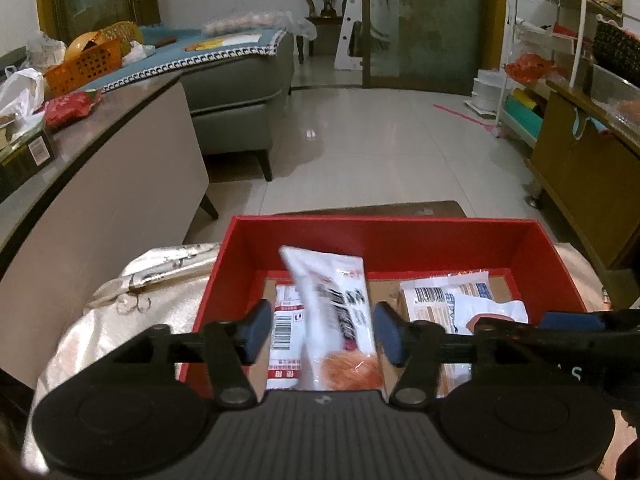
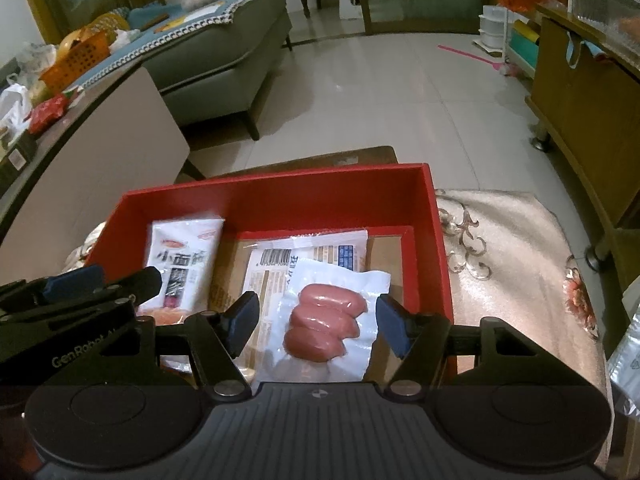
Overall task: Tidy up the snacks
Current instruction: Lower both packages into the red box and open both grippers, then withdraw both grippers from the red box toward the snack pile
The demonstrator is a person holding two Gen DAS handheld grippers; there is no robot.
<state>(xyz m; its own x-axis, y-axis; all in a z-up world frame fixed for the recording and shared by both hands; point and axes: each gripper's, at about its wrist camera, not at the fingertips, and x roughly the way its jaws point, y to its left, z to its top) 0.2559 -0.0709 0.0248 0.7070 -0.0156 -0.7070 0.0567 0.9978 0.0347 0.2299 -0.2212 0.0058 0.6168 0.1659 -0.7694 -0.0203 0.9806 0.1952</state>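
Note:
A red box [image 1: 400,236] [image 2: 280,192] stands on a cloth-covered table and holds several snack packets. My left gripper [image 1: 322,330] is open above the box, its pads on either side of a white noodle-snack packet [image 1: 332,304] that leans over another white packet [image 1: 286,332]; the pads do not touch it. The same packet shows in the right wrist view [image 2: 182,256]. My right gripper [image 2: 318,324] is open above a clear pack of pink sausages [image 2: 326,324], which lies on a flat printed packet [image 2: 280,264]. The left gripper also shows at the left of the right wrist view [image 2: 80,292].
The table has a pale floral cloth [image 2: 500,264]. A long cabinet [image 1: 100,184] with bags and an orange basket [image 1: 84,66] runs along the left. A grey sofa [image 1: 240,84] is behind it. A wooden cabinet [image 1: 580,176] and white rack [image 1: 540,40] stand at the right.

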